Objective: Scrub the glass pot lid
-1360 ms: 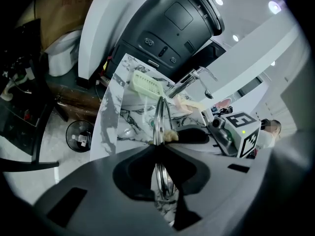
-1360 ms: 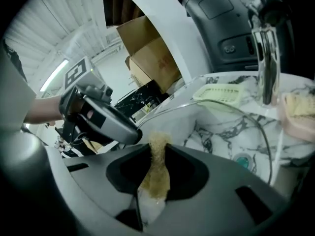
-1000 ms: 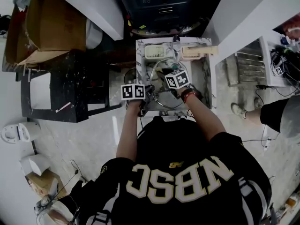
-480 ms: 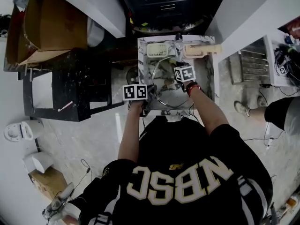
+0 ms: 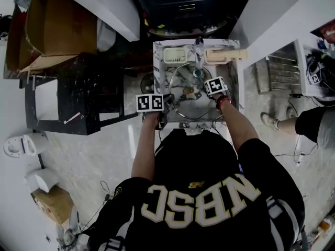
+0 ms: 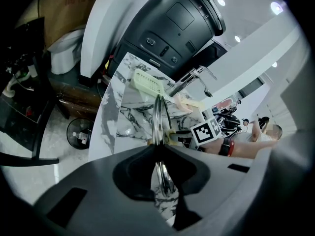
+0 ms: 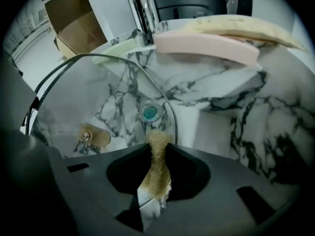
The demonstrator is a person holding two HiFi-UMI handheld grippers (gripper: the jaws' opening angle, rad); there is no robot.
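Glass pot lid (image 7: 98,102) sits tilted in the marble sink (image 7: 231,112), ahead of both my grippers. My left gripper (image 6: 160,168) is clamped on its metal rim. My right gripper (image 7: 155,178) is pinched on a tan scrub pad (image 7: 157,151). The pad's tip is just beside the rim, with the drain (image 7: 150,113) directly ahead.

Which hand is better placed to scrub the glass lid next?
Right, probably. The right gripper is shut on a tan scrub pad close by the glass lid; the left gripper is clamped on the lid's rim, steadying it.
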